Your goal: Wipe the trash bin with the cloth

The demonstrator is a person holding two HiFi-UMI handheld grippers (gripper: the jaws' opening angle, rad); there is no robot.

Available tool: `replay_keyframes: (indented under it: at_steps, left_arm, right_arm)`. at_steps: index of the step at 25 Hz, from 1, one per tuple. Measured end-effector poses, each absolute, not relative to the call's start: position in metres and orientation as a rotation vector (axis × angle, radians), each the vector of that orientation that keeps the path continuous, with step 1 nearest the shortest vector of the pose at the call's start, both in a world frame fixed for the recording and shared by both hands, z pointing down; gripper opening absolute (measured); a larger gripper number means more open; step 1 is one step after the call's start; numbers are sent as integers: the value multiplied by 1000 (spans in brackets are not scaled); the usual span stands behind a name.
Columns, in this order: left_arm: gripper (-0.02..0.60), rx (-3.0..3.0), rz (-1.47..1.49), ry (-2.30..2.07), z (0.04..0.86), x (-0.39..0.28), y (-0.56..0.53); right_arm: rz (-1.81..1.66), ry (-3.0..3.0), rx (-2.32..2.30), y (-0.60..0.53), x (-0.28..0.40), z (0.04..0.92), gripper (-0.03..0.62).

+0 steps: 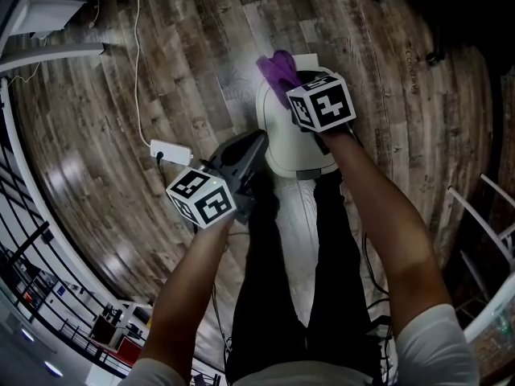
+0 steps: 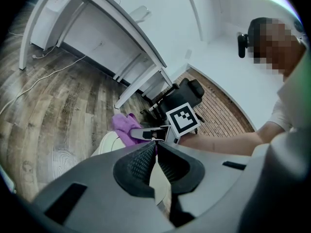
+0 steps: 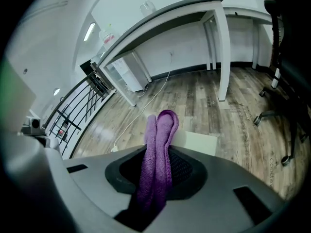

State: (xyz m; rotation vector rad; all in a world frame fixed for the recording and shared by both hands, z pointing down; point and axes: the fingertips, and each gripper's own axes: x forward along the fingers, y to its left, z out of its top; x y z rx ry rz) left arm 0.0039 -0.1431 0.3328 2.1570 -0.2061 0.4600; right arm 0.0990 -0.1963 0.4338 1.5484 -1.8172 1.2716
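Wood-plank flooring in grey-brown tones runs under everything, and in the head view the person's black trouser legs (image 1: pixel 294 296) stand on it, closest to the camera. Two bare forearms reach forward from there, one hand-held gripper in each hand, and each carries one black-and-white marker cube, two cubes in all.

The left hand-held gripper (image 2: pixel 156 147) has its ribbed jaws pressed together at the tips with nothing pinched between them. It hangs just beside the near left edge of the one white round-lidded trash bin (image 1: pixel 282 139); whether it touches the lid cannot be told.

The right hand-held gripper (image 3: pixel 160 153) is clamped on the one purple terry cloth (image 3: pixel 163 125), which is folded double and stands up out of the jaws. This gripper is over the far part of the bin lid, and the free end of the cloth sticks out past the bin's far rim, above the floor.

Left of the bin, well apart, one white power strip (image 1: pixel 170 153) lies on the floor with a thin white cable running away from it. Further off are a white-legged table with a dark top (image 3: pixel 170 14), a black metal railing (image 3: pixel 80 111) and one black office chair (image 3: pixel 286 81).
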Motion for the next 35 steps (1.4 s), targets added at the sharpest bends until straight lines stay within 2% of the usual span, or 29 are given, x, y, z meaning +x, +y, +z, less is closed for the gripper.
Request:
replay_keyframes:
  at_steps: [25,35]
  left_arm:
    - [15,2189,470,-116,334,64,-110]
    - [15,2193,479,-118,330,64,-110]
  right_arm:
    - [1255,-1634,1641,-119,196,442,95]
    - [1202,-1418,1706,-70,260,439,95]
